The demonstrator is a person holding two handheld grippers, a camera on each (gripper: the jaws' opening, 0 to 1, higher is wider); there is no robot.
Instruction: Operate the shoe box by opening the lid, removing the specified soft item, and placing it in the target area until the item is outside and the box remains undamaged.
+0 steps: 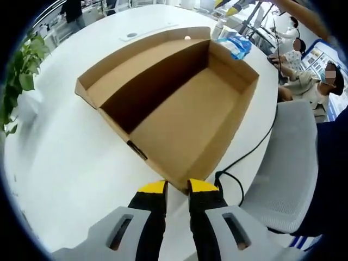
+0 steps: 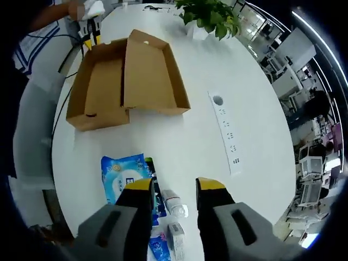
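The cardboard shoe box (image 1: 190, 117) lies open on the white table, its lid (image 1: 136, 60) folded out flat beside it, and nothing is inside. My left gripper (image 1: 177, 187) stands open by a narrow gap right at the box's near corner. In the right gripper view the same box (image 2: 100, 92) and lid (image 2: 152, 73) lie at the far end, with the left gripper (image 2: 89, 32) at the box's far corner. My right gripper (image 2: 174, 185) is open and holds nothing, above a soft blue wipes pack (image 2: 122, 174). That pack (image 1: 237, 46) lies beyond the box's far corner.
A small bottle (image 2: 175, 204) and little packets lie beside the wipes. A power strip (image 2: 225, 130) lies to the right, a potted plant (image 2: 209, 13) at the far end. A black cable (image 1: 247, 155) runs off the table edge by a grey chair (image 1: 288, 163). People sit beyond.
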